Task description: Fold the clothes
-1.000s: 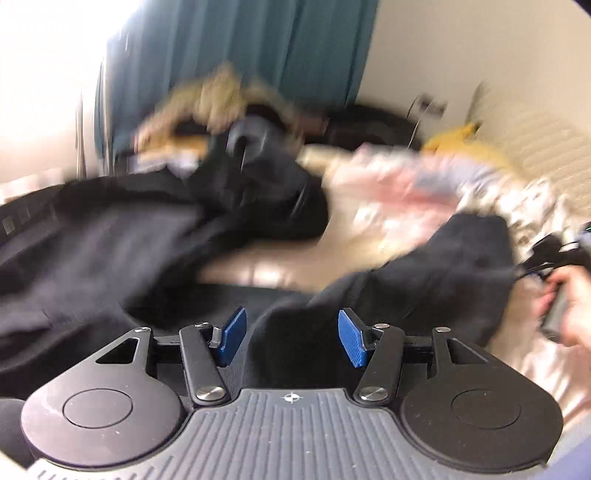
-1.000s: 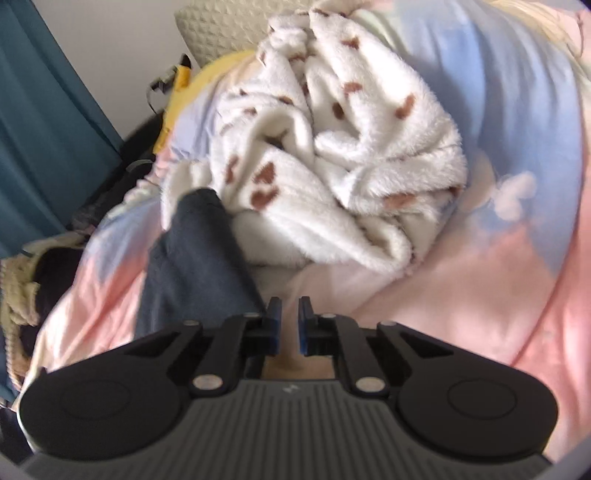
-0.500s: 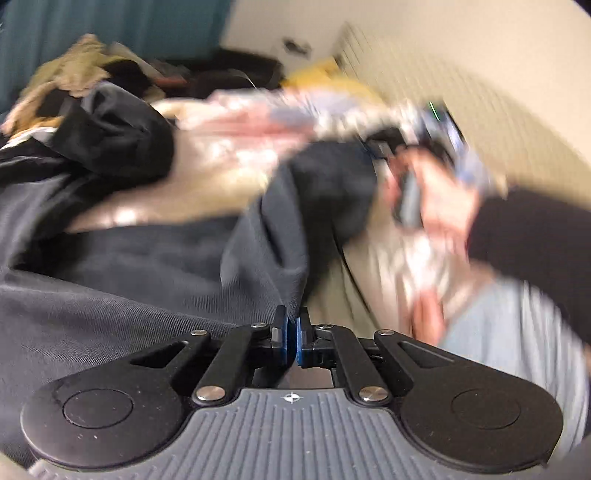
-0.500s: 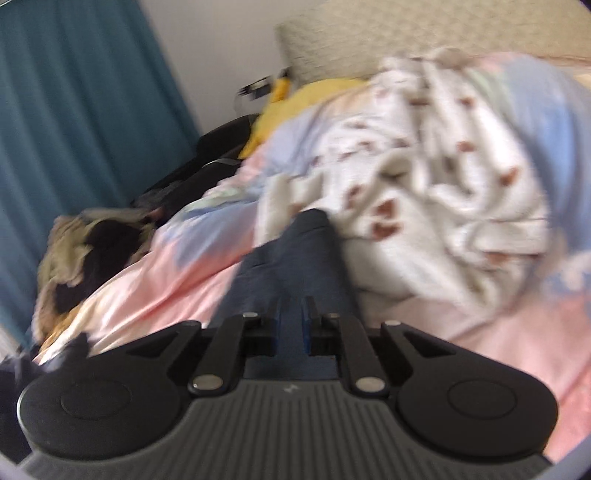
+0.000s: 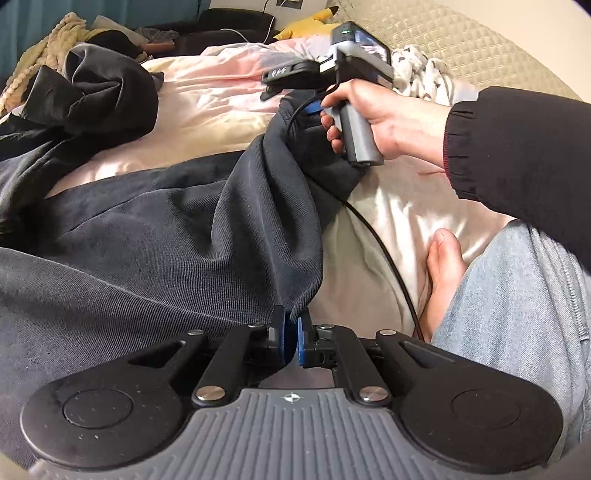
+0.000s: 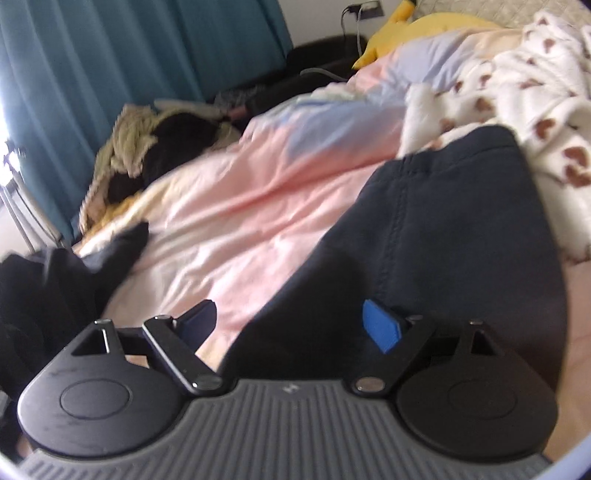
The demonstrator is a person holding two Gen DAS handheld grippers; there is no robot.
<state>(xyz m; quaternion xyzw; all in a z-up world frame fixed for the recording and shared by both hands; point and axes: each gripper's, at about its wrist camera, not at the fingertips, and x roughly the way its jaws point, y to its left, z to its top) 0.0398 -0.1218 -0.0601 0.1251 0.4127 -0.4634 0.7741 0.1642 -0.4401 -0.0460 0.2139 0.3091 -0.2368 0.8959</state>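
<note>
A dark grey garment (image 5: 155,236) lies spread on the pink bedding (image 5: 207,99). My left gripper (image 5: 291,332) is shut on a corner of its hem. The right gripper (image 5: 310,107) shows in the left wrist view, held in a hand above the garment's far corner. In the right wrist view my right gripper (image 6: 291,325) is open, its blue pads (image 6: 380,328) wide apart, over the same garment (image 6: 436,236), which lies loose on the bedding (image 6: 240,206).
A second dark garment (image 5: 92,92) is heaped at the left. A white fleece blanket with brown spots (image 6: 517,92) lies at the right. A yellow plush (image 6: 424,26), a teal curtain (image 6: 110,55) and a beige knit heap (image 6: 125,147) stand behind. My knee in jeans (image 5: 517,314) is at the right.
My left gripper closed on the garment's hem after being open. My right gripper, shut on the garment before, has opened and let it go.
</note>
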